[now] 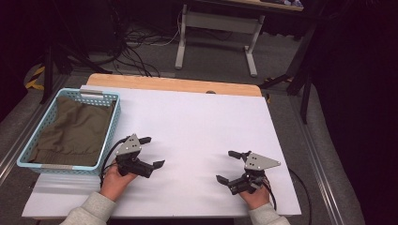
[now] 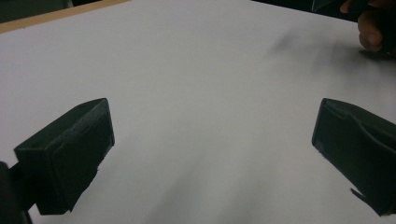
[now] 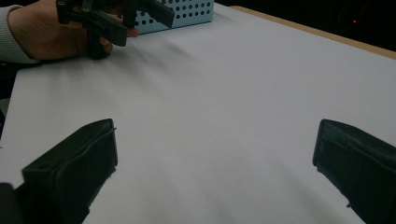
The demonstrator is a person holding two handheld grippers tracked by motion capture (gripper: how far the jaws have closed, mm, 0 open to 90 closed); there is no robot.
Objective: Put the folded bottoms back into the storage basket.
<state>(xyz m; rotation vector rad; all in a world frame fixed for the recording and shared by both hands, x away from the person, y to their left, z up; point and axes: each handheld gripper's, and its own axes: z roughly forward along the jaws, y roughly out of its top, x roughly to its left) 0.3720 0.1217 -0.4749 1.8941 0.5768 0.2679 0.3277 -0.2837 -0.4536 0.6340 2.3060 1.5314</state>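
Note:
A light blue perforated basket (image 1: 109, 123) stands at the table's left edge with an olive green garment (image 1: 75, 131) folded inside it. My left gripper (image 1: 152, 152) rests just right of the basket, held low over the white table top (image 1: 197, 122), jaws spread wide with nothing between them. My right gripper (image 1: 227, 166) hovers near the front right of the table, also open and empty. In the left gripper view my left gripper (image 2: 212, 149) frames bare white surface. In the right gripper view my right gripper (image 3: 215, 163) points toward the other hand and the basket corner (image 3: 187, 11).
A wooden strip (image 1: 173, 84) runs along the table's far edge. Beyond it stand a white table frame (image 1: 216, 37) and loose cables (image 1: 136, 51) on the grey floor. Dark curtains close in on the right side.

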